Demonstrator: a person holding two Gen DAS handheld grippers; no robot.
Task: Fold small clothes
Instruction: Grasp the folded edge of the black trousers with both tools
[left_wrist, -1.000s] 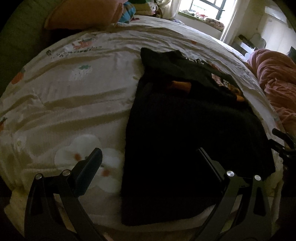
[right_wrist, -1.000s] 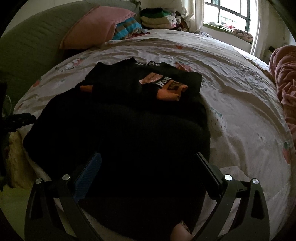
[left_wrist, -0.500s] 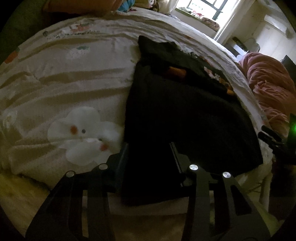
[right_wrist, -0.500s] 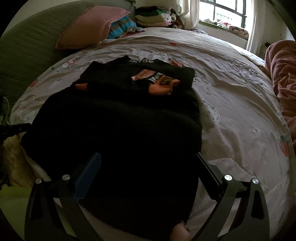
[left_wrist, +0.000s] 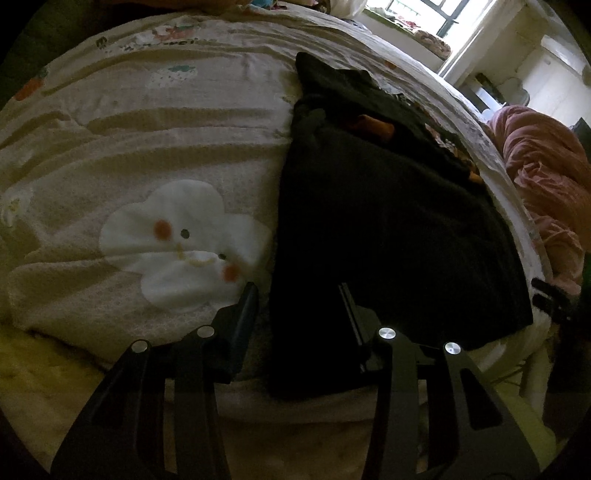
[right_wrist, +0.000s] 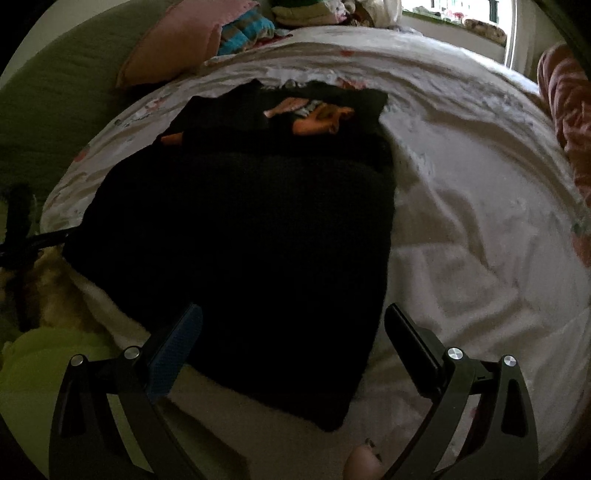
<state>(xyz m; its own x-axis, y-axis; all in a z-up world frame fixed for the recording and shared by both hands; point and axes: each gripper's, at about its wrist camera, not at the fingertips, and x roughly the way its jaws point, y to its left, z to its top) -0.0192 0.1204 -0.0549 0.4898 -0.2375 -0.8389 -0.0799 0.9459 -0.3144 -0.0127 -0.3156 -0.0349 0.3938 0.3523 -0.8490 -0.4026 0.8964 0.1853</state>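
Observation:
A black garment (left_wrist: 388, 229) with an orange print lies spread on the bed; its near hem hangs over the bed's front edge. My left gripper (left_wrist: 299, 299) sits at the garment's near left corner, jaws partly closed around that corner with a gap still showing. My right gripper (right_wrist: 291, 325) is wide open over the garment's (right_wrist: 251, 236) near right part, above the hem. The orange print (right_wrist: 317, 118) shows at the far end.
The bed has a pale quilt (left_wrist: 147, 147) with a white cloud patch (left_wrist: 181, 236). A pink pillow (right_wrist: 184, 40) and stacked clothes (right_wrist: 295, 14) lie at the head. A pink blanket (left_wrist: 539, 162) is at the right. The other gripper (left_wrist: 554, 295) shows at the edge.
My left gripper moved down to the garment's near left corner and narrowed from wide open to partly closed around it. My right gripper drew back slightly toward the near hem and stayed open.

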